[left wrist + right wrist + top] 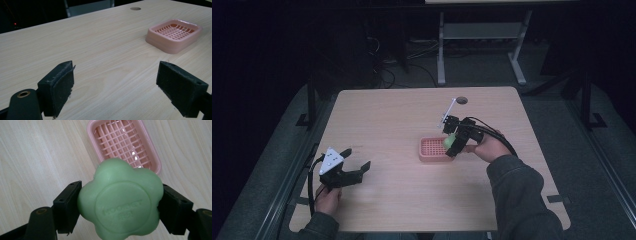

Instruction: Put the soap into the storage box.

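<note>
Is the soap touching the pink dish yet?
Apart. In the right gripper view the soap is clamped between the right gripper's jaws, above the dish, with bare table between them.

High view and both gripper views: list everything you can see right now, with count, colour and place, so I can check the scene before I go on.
Soap: one, pale green, flower-shaped, clamped between the right gripper's jaws, above the dish.
Soap dish: one, pink, slatted bottom, nothing in it, on the table right of centre.
Table: one, light wood, round hole near its far edge.
Desk frame: one, grey-white legs, on the floor beyond the table.
Cables: several, dark, on the floor behind the table.
Left gripper: one, black with a grey three-cornered plate, jaws wide apart, holding nothing, near the table's left front.
Right gripper: one, black, over the soap dish.
Hands: two, dark sleeves, one on each gripper.
</note>
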`<act>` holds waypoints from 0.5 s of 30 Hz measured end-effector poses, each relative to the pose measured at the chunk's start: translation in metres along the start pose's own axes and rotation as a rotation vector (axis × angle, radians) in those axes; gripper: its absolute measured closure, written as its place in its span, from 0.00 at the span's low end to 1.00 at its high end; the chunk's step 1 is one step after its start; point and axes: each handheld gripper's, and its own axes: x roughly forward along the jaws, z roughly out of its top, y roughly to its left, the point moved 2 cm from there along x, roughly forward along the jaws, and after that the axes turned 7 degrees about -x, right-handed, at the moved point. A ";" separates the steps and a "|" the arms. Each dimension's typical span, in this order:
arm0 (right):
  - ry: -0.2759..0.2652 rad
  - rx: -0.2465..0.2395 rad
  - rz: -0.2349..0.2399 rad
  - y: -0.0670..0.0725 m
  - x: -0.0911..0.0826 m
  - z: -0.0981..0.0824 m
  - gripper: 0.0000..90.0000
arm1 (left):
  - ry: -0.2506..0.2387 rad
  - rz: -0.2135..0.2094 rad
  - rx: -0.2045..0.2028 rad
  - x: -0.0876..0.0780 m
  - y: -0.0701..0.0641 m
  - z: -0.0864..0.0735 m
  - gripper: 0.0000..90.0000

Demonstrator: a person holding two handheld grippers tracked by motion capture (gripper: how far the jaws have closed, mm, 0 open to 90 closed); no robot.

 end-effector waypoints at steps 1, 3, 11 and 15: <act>0.000 -0.004 0.002 0.000 0.000 0.001 0.29 | -0.001 0.000 -0.001 0.000 0.000 0.000 0.16; 0.003 -0.005 0.007 0.000 0.000 0.002 0.29 | -0.003 0.000 -0.003 0.000 0.000 0.000 0.16; 0.002 -0.017 0.003 -0.002 0.003 0.012 0.29 | -0.005 0.000 -0.009 0.000 0.000 0.000 0.16; 0.003 -0.022 0.005 -0.003 0.006 0.014 0.29 | -0.005 -0.002 -0.008 0.000 0.000 0.000 0.16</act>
